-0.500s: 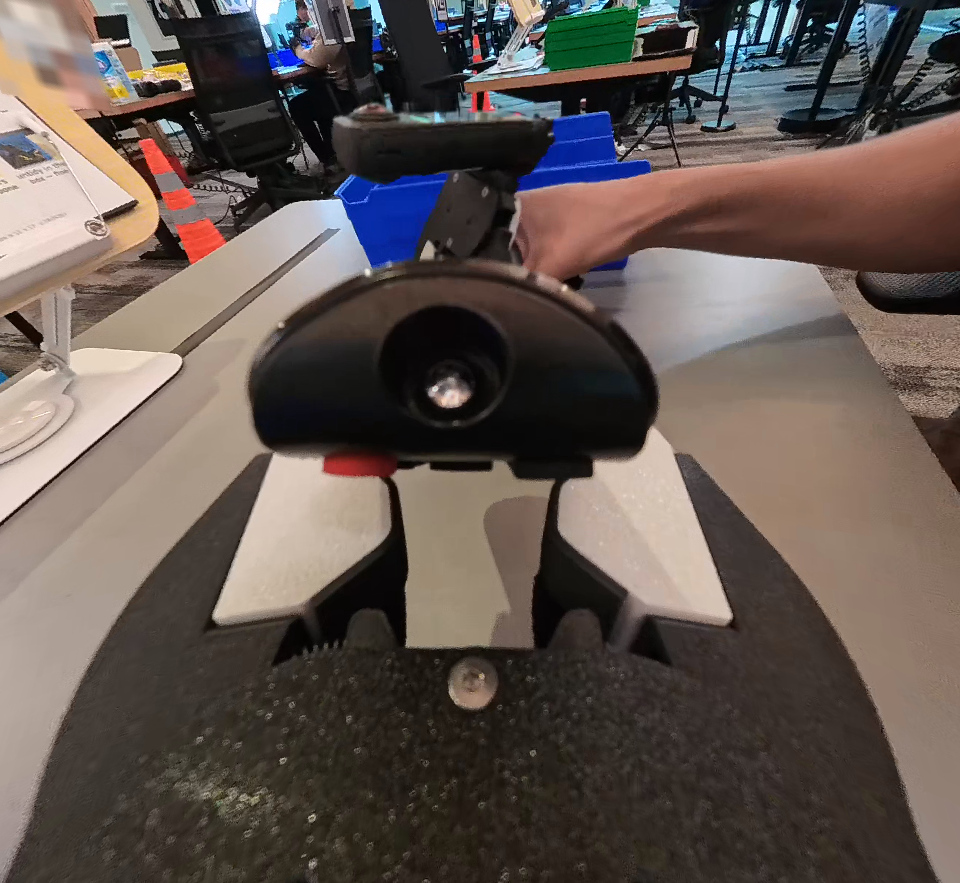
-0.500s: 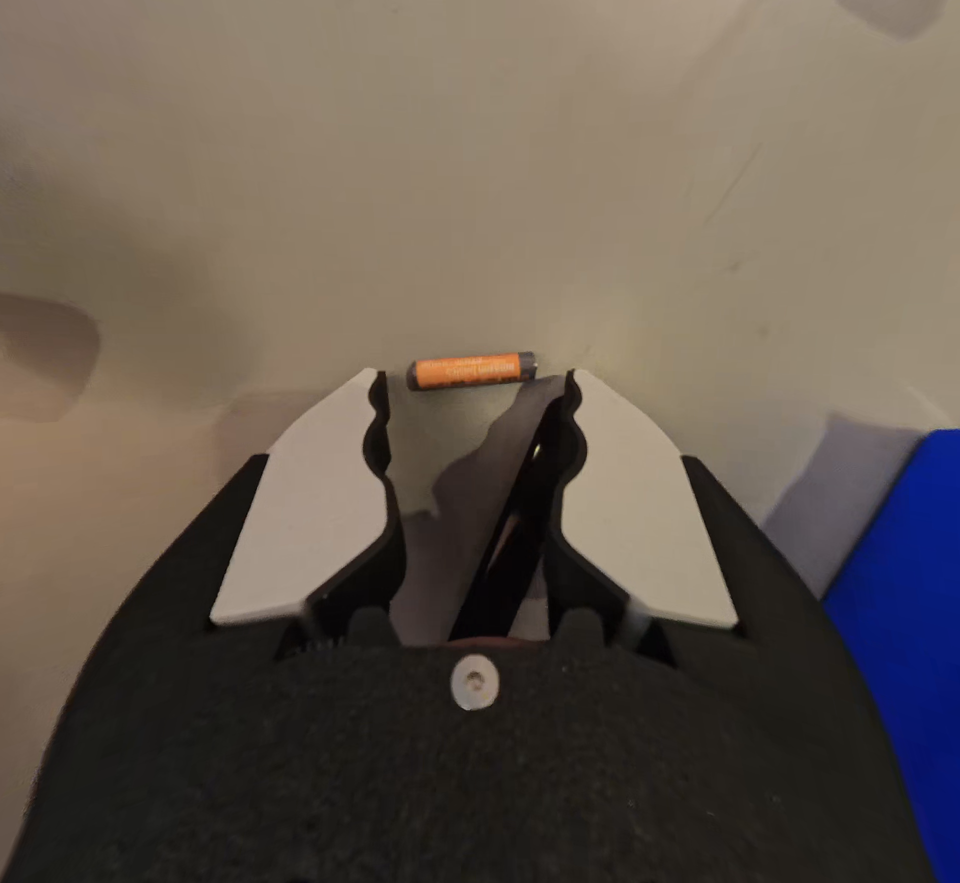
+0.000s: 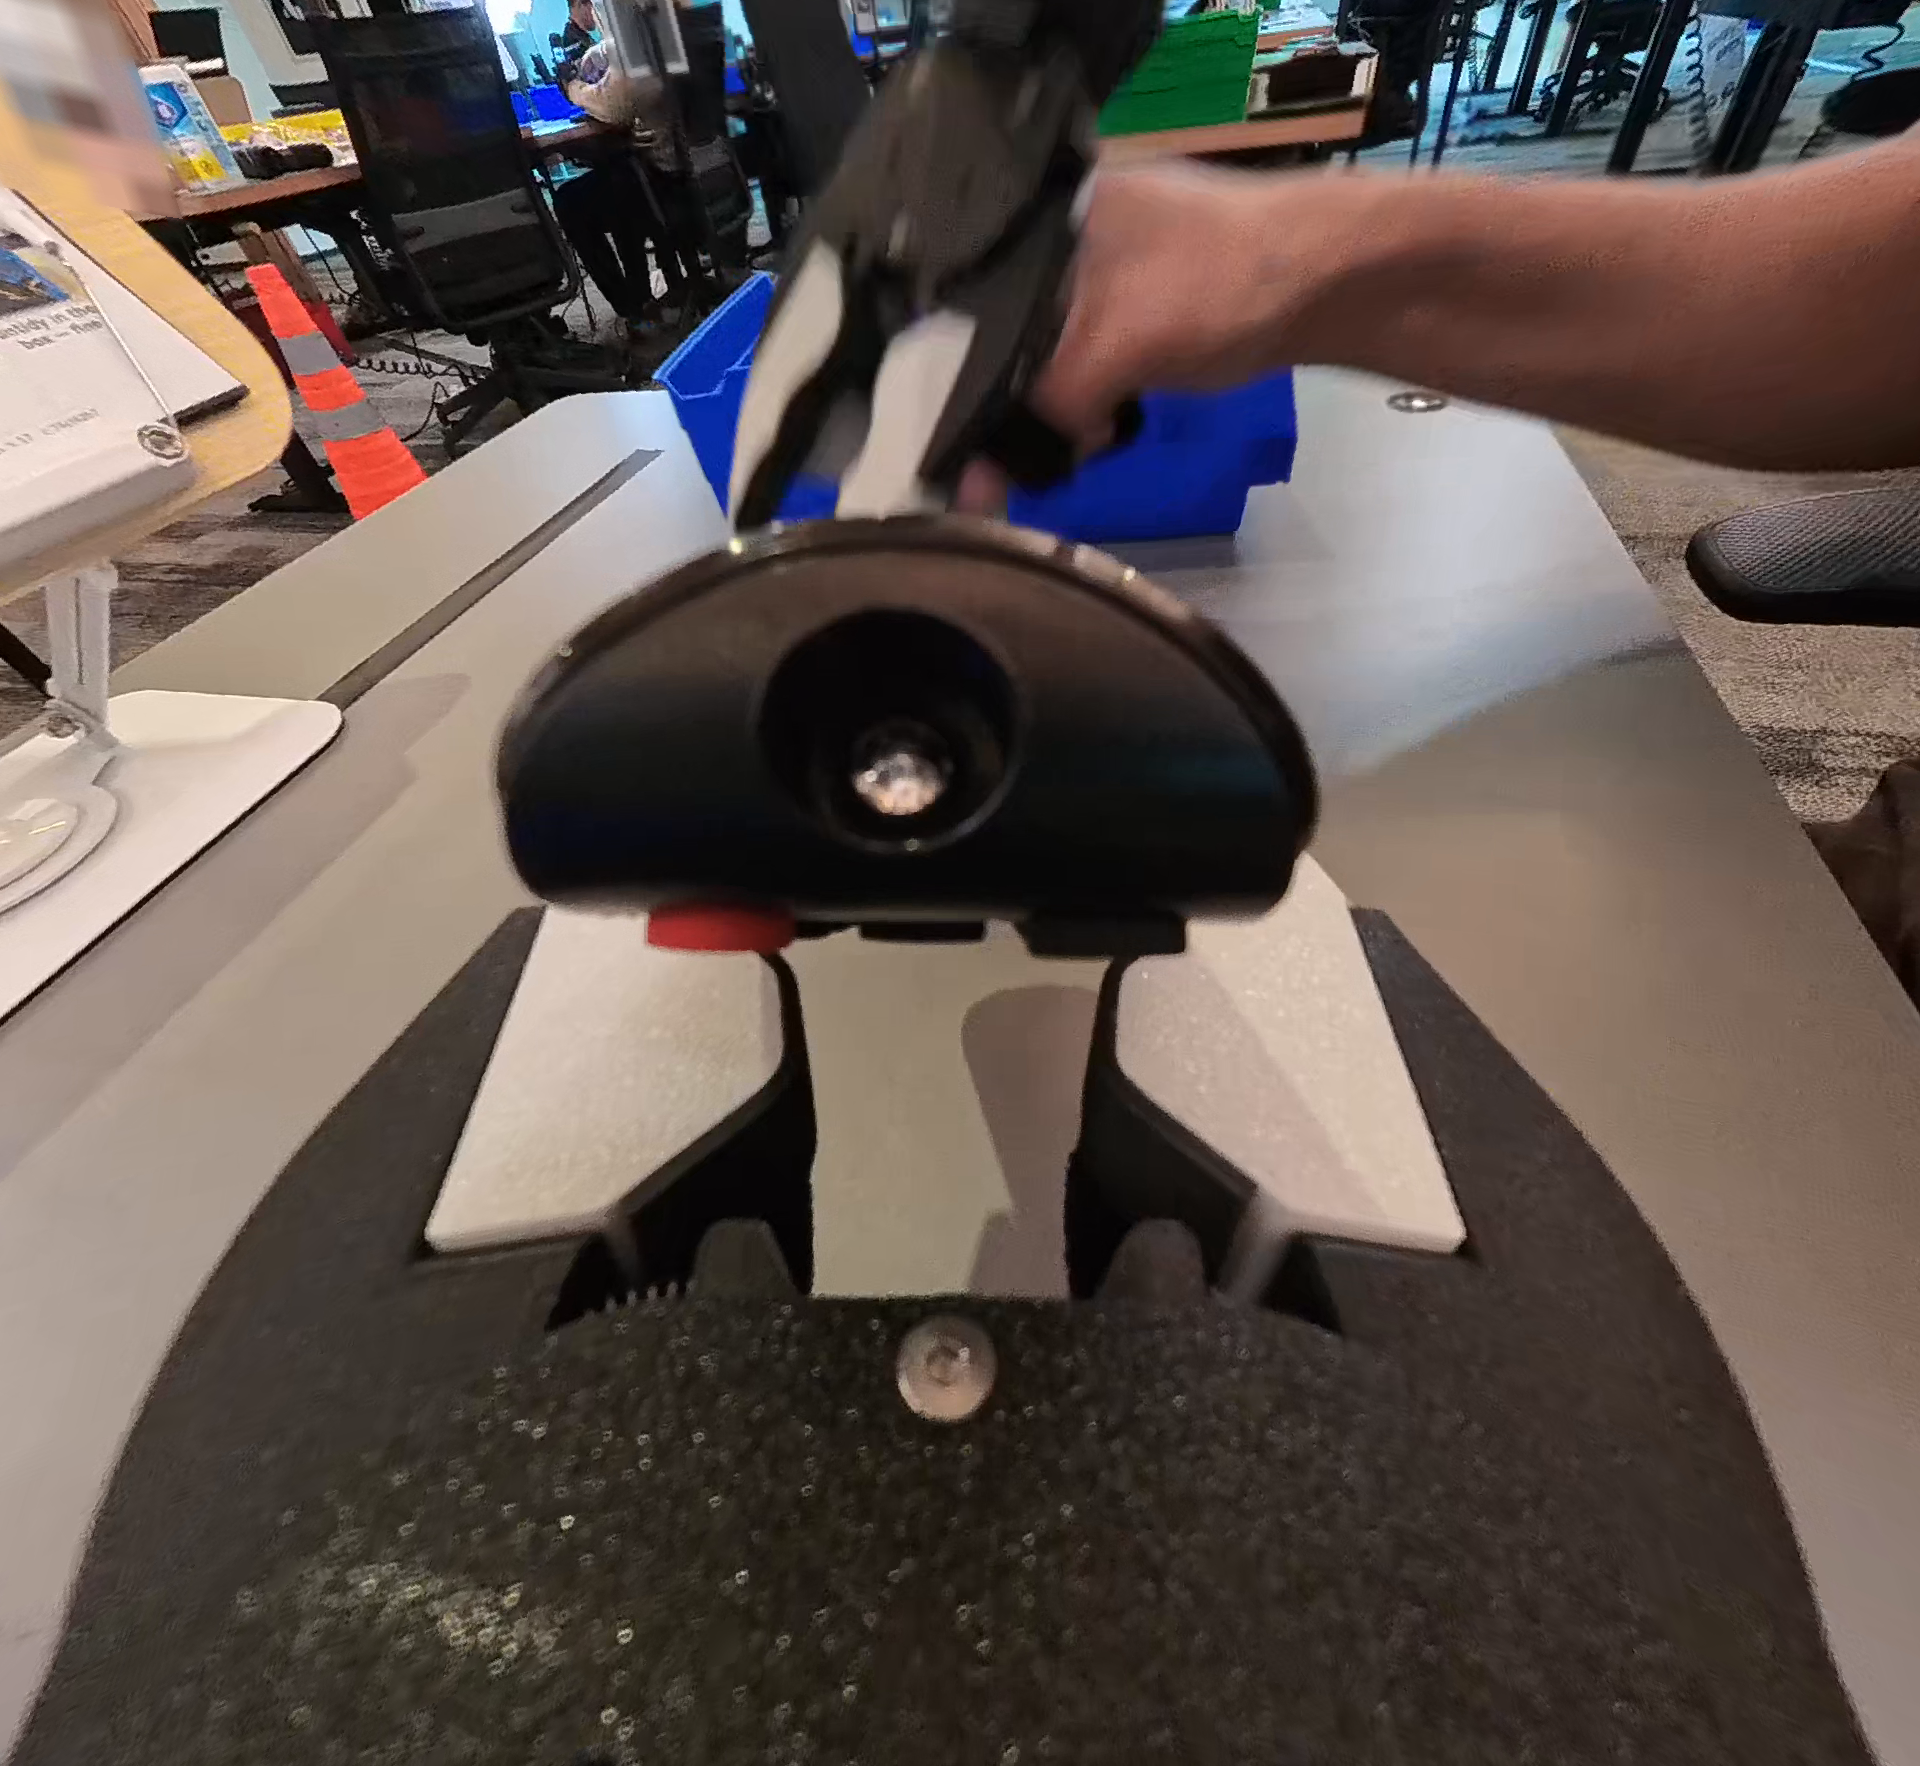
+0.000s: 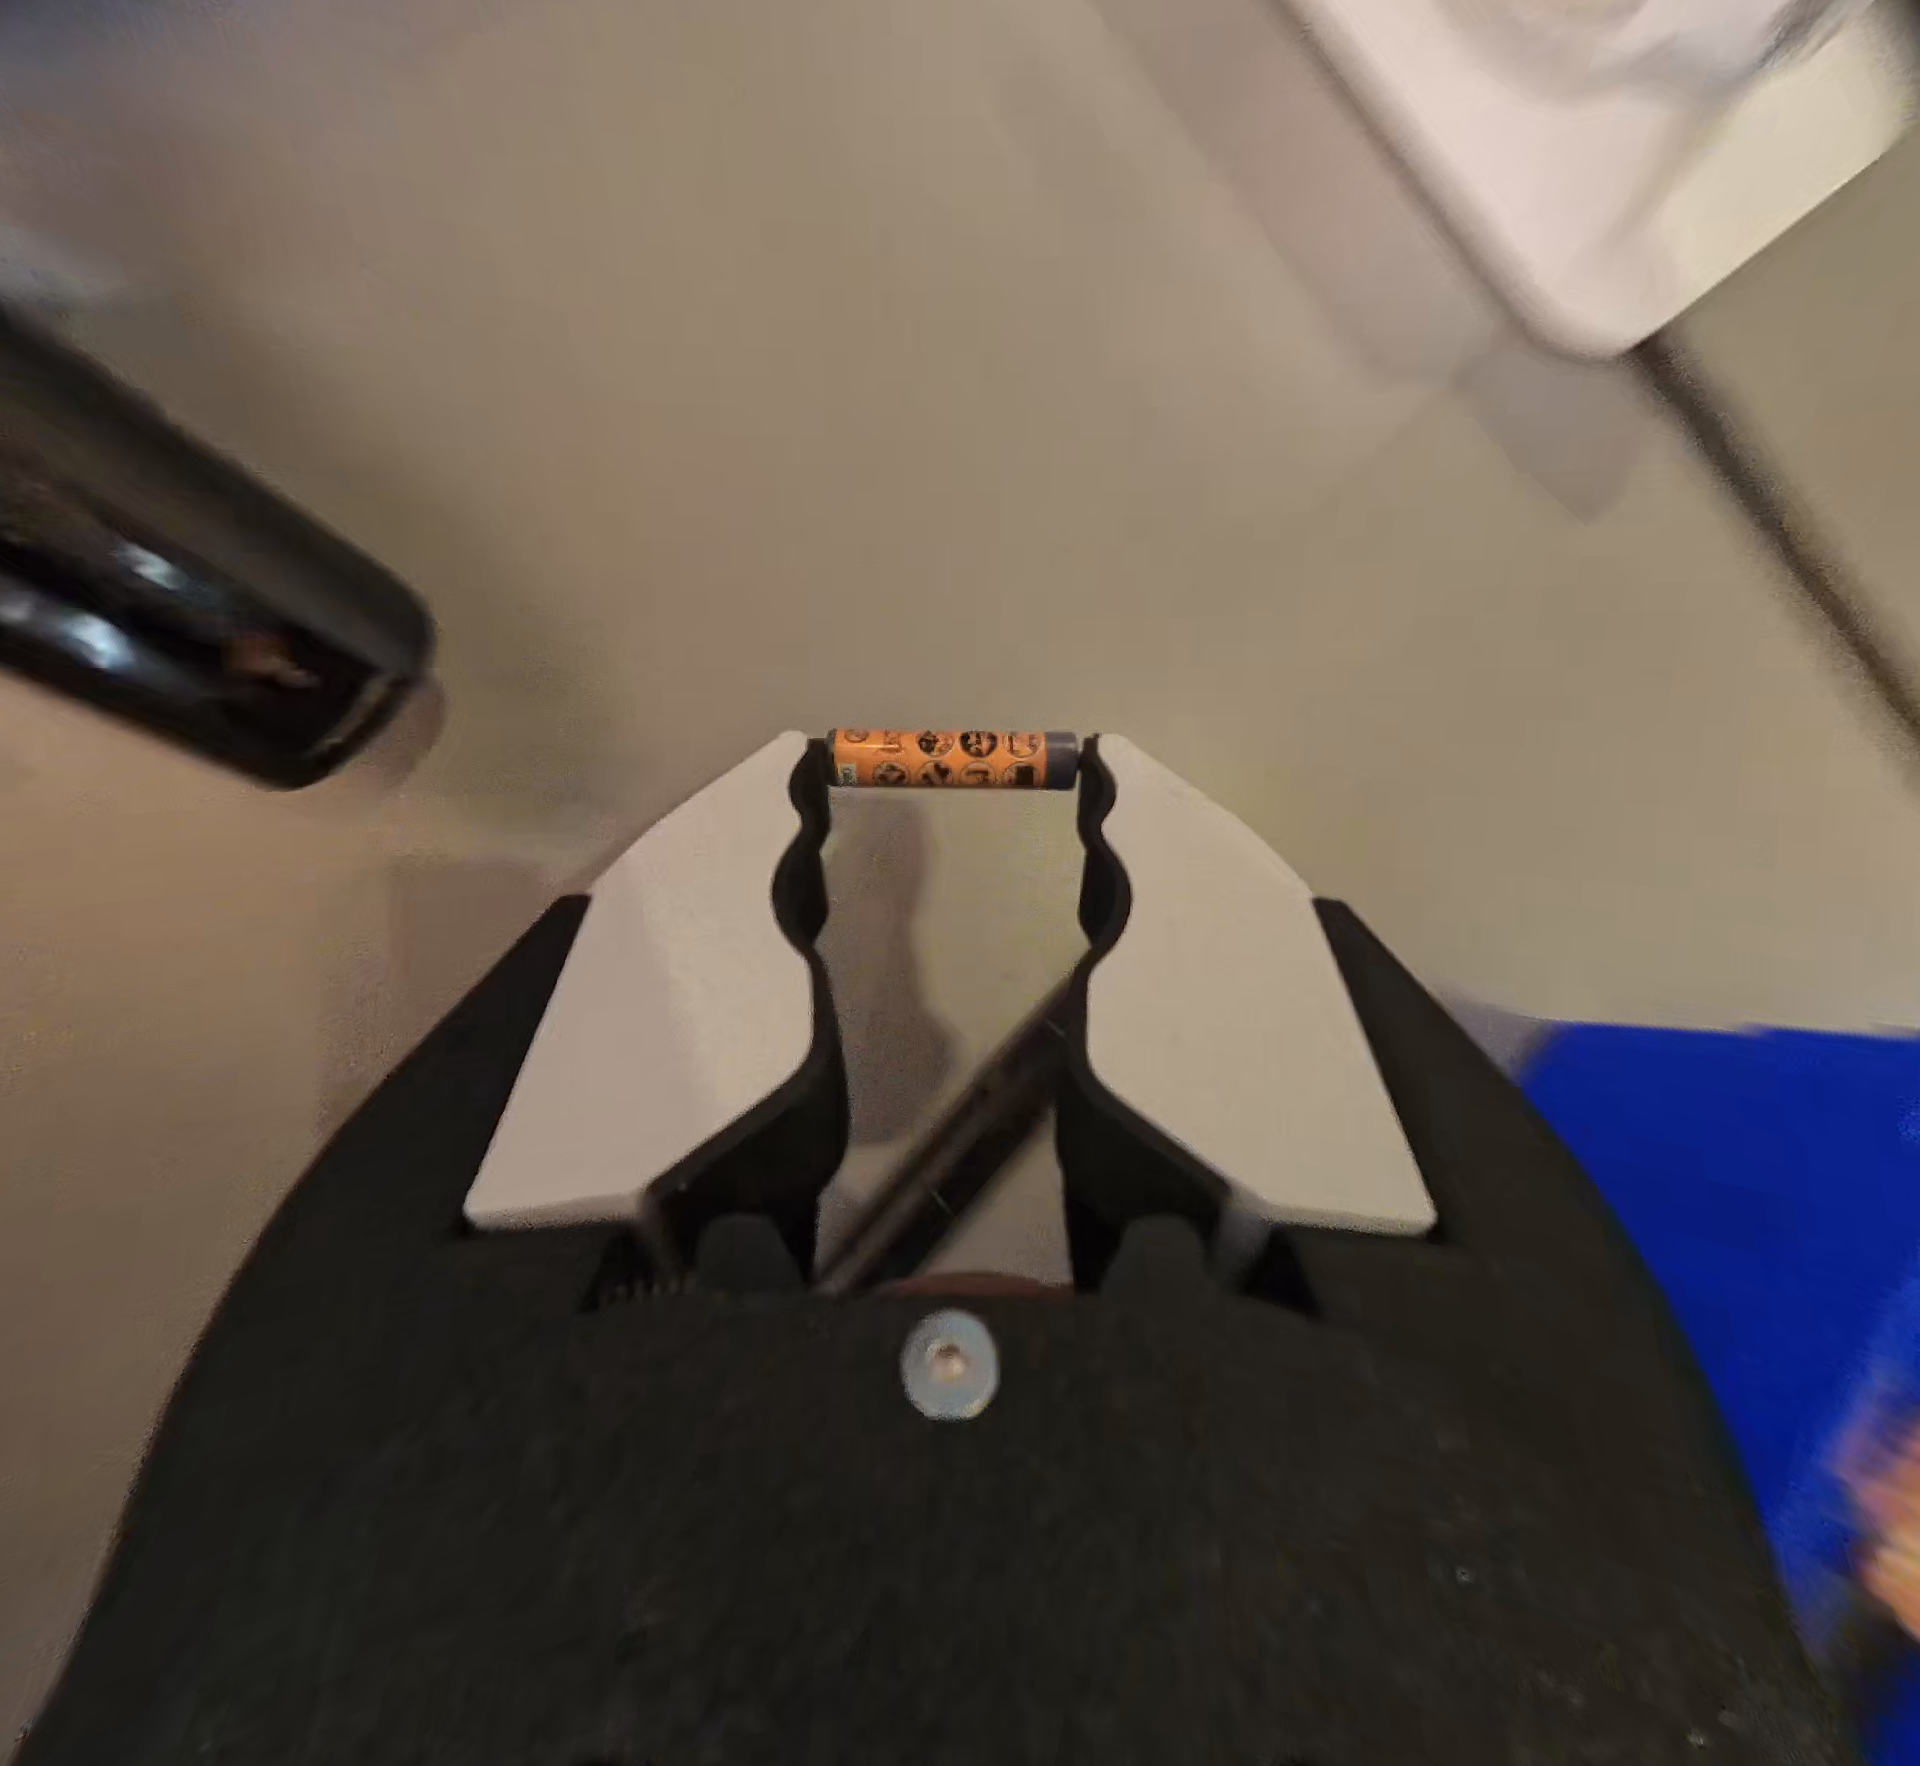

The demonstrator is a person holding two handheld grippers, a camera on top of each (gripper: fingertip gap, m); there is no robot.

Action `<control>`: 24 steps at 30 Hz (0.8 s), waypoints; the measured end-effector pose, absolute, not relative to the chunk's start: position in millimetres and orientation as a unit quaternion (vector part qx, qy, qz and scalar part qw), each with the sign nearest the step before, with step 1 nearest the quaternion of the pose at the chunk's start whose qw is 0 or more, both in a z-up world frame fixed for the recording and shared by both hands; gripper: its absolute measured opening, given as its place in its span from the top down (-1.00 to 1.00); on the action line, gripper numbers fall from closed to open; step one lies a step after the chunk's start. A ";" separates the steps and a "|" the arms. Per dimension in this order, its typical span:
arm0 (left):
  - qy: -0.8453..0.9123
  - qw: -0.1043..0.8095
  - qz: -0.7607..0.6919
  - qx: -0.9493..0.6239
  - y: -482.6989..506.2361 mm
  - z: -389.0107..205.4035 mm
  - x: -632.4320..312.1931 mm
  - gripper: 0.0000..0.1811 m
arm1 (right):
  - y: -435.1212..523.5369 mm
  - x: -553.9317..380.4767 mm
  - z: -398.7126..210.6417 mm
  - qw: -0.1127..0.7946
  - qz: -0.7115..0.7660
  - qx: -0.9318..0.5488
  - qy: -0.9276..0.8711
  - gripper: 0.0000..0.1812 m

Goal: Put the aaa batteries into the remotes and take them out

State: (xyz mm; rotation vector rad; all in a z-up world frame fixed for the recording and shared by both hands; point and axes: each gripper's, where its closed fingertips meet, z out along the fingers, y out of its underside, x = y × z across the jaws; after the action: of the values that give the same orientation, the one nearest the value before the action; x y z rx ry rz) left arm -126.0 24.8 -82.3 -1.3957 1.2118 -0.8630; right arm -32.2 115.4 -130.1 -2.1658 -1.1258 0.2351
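Orange battery [image 4: 951,759] pinched endwise by right gripper [image 4: 951,766] fingers, left gripper [image 3: 940,927] fingers clasping black remote [image 3: 904,729]

Bright, even indoor light casts soft shadows on the desk [image 3: 1558,885], while motion blur smears the far claw [image 3: 831,428], the remote [image 4: 197,636] and the wide-angle edges.

A long grey table [image 3: 1558,833] runs toward twelve o'clock across an open office. At ten o'clock an orange striped cone [image 3: 332,386] stands on patterned carpet beside black mesh chairs [image 3: 457,178]. Wooden desks carry green bins [image 3: 1184,69] at one o'clock. Daylight fills far windows.
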 end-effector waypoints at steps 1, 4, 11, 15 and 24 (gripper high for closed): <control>0.505 0.524 -0.361 -0.583 24.7 -81.7 -126.7 0.32 | 113.4 -22.3 -99.2 0.369 0.062 -0.814 -0.444 0.50; 0.501 0.523 -0.373 -0.579 22.1 -77.0 -127.2 0.32 | 127.7 58.4 -16.7 0.415 -0.053 -0.785 -0.456 0.49; 0.499 0.534 -0.388 -0.561 13.0 -60.9 -127.5 0.32 | 184.8 207.1 -72.1 0.253 -0.036 -0.775 -0.578 0.49; 0.497 0.532 -0.391 -0.563 15.1 -62.2 -127.7 0.32 | 194.9 209.6 -130.4 0.177 -0.045 -0.728 -0.661 0.49; 0.498 0.518 -0.393 -0.574 19.9 -73.6 -124.6 0.32 | 200.9 207.4 -177.6 0.069 -0.028 -0.691 -0.719 0.49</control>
State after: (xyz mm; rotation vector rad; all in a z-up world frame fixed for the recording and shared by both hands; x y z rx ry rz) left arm -124.6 19.9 -73.6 -1.3778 1.1945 -0.9424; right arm 207.4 200.9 -177.6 -2.0801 -2.1637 -0.0834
